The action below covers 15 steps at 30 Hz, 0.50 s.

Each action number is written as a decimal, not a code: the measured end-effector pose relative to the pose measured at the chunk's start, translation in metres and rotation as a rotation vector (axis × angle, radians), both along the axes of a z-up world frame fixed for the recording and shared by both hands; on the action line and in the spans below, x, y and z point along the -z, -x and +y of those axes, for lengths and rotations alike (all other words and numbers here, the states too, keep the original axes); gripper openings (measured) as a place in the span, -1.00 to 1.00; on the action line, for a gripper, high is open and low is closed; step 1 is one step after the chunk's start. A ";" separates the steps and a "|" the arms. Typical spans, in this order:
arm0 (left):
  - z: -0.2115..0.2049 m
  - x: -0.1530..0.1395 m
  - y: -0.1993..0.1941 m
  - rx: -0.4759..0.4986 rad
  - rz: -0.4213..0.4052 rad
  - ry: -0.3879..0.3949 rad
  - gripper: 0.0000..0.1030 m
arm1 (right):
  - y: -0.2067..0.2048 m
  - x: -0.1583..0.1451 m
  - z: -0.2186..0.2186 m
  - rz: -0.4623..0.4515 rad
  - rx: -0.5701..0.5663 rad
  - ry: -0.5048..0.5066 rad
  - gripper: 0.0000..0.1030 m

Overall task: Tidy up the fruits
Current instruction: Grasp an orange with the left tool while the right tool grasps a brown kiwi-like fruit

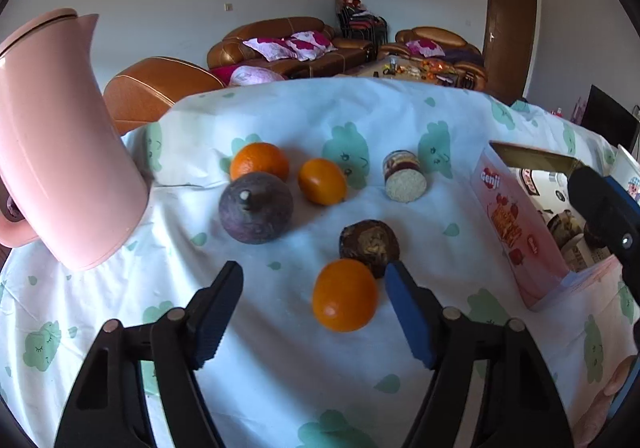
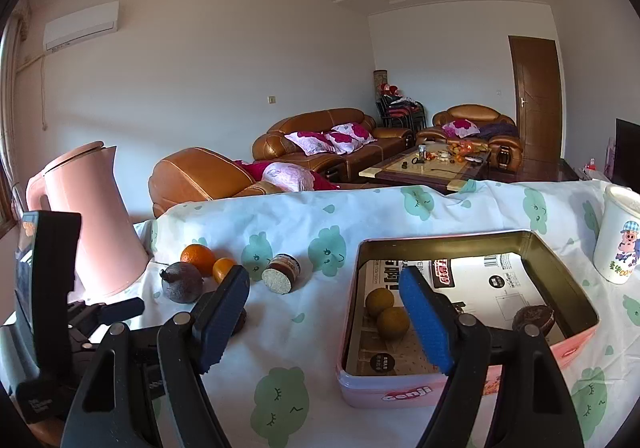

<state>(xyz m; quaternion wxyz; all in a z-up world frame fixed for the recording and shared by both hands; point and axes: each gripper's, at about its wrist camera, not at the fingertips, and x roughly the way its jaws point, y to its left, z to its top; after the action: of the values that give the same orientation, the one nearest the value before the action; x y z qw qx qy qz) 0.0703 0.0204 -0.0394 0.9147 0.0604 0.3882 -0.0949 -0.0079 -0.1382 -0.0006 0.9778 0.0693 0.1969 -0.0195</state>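
Observation:
My left gripper (image 1: 314, 274) is open and empty, its fingers on either side of an orange (image 1: 345, 295) on the cloth. A brown round cake (image 1: 369, 246) lies just behind that orange. Two more oranges (image 1: 259, 162) (image 1: 322, 181) and a dark purple fruit (image 1: 256, 208) lie farther back. My right gripper (image 2: 324, 280) is open and empty, above the near left rim of a pink tin box (image 2: 384, 394). The box holds two yellowish fruits (image 2: 393, 322) and a brown cake (image 2: 534, 318).
A pink kettle (image 1: 60, 140) stands at the left. A small jar (image 1: 404, 176) lies on its side mid-table. A white cartoon cup (image 2: 618, 234) stands at the right. The table wears a white cloth with green prints (image 1: 280, 368). Sofas stand behind.

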 end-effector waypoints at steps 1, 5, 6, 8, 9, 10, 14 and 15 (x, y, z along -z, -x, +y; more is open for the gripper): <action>-0.002 0.004 -0.004 0.002 0.026 -0.009 0.27 | 0.000 0.000 -0.001 0.006 0.001 -0.009 0.53; 0.006 0.010 -0.013 0.004 0.095 0.054 -0.01 | -0.004 0.002 -0.004 0.027 -0.004 -0.033 0.53; 0.010 0.008 -0.012 0.009 0.090 0.086 -0.13 | -0.004 0.003 -0.003 0.029 -0.006 -0.032 0.53; 0.016 0.006 -0.010 -0.003 0.086 0.116 -0.29 | -0.004 0.003 -0.002 0.029 -0.011 -0.026 0.53; 0.019 0.005 -0.010 -0.027 0.084 0.115 -0.30 | -0.004 0.003 -0.001 0.029 -0.013 -0.022 0.53; 0.025 0.004 -0.009 -0.052 0.075 0.119 -0.30 | -0.004 0.003 0.001 0.028 -0.017 -0.017 0.53; 0.057 -0.014 -0.001 -0.213 -0.039 0.140 -0.30 | -0.007 0.003 0.008 0.044 -0.041 0.009 0.53; 0.068 -0.019 0.000 -0.255 -0.071 0.148 -0.30 | -0.010 0.004 0.012 0.057 -0.059 0.009 0.52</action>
<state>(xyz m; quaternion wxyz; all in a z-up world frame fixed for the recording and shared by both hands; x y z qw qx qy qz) 0.0704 0.0882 -0.0204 0.9344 -0.0536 0.3521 -0.0039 0.0022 -0.1262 -0.0048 0.9722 0.0582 0.2268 0.0067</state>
